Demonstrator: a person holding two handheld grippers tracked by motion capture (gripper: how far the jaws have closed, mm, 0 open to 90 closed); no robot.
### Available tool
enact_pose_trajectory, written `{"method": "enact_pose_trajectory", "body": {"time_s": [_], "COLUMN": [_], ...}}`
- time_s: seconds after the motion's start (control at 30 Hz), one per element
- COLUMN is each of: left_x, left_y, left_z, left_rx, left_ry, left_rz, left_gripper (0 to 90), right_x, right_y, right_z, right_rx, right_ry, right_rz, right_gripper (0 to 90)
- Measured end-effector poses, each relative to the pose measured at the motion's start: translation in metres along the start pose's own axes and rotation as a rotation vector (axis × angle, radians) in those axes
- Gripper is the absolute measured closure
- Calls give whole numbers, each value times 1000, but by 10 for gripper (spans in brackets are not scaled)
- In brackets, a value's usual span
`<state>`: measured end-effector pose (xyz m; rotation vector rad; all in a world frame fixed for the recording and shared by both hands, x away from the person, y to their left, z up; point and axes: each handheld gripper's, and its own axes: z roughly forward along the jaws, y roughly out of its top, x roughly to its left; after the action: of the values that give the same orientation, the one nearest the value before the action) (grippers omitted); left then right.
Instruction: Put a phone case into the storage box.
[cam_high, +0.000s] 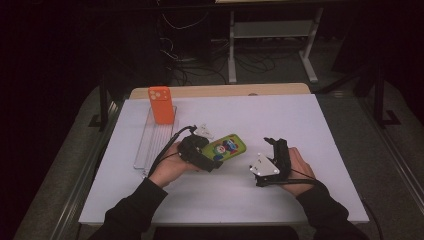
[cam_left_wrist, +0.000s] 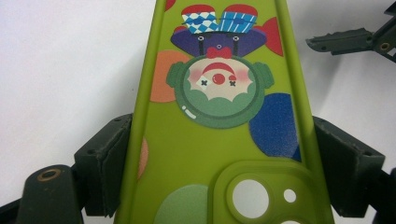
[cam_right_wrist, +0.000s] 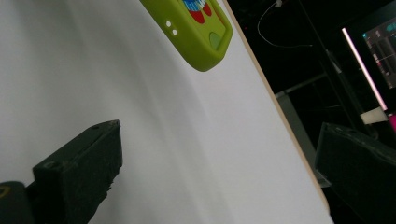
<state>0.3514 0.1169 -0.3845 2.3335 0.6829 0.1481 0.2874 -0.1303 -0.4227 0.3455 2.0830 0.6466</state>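
A white desk (cam_high: 300, 130) carries everything here, with a bare wooden strip along its far edge. On its left part lies a long clear plastic tray (cam_high: 150, 145), and an orange phone case (cam_high: 161, 104) stands upright at the tray's far end, camera cut-outs at the top. Near the middle of the desk is a green phone case (cam_high: 226, 146) printed with a cartoon clown and coloured dots. The left tool (cam_high: 209, 159), held in the person's left hand (cam_high: 167, 170), grips this green case at its camera end; in the left gripper view the two black jaws press against the case's long sides (cam_left_wrist: 210, 154), beside the camera cut-out. The right tool (cam_high: 272, 141) rests in the right hand (cam_high: 299, 167), near the green case but apart from it, its jaws spread wide with nothing between them; the right gripper view shows bare desk between them.
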Motion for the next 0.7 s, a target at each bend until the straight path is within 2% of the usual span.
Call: {"method": "enact_pose_trajectory", "body": {"time_s": [0.2, 0.23, 0.27, 0.33, 0.4, 0.53, 0.67, 0.7], "left_x": [2, 1, 2, 2, 4, 4, 4, 4], "left_y": [0, 0, 0, 0, 0, 0, 0, 0], "left_z": [-2, -1, -2, -2, -4, -3, -4, -4], "left_rx": [7, -2, 3, 9, 28, 30, 31, 31], "left_ry": [-1, -5, -5, -9, -10, -15, -17, -18], "left_rz": [12, -6, 6, 5, 28, 28, 25, 24], "left_gripper": [159, 159, 159, 159, 159, 159, 159, 159], "right_x": [1, 2, 3, 5, 6, 9, 10, 10], "right_y": [1, 2, 2, 3, 4, 6, 9, 9], "right_z": [1, 1, 1, 2, 3, 4, 3, 4], "right_rx": [0, -5, -5, -12, -8, -19, -30, -34], "right_ry": [-24, -30, -43, -63, -76, -111, -144, -156], "right_rz": [-70, -80, -98, -137, -181, -224, -296, -331], "right_gripper": [2, 2, 2, 2, 2, 2, 2, 2]}}
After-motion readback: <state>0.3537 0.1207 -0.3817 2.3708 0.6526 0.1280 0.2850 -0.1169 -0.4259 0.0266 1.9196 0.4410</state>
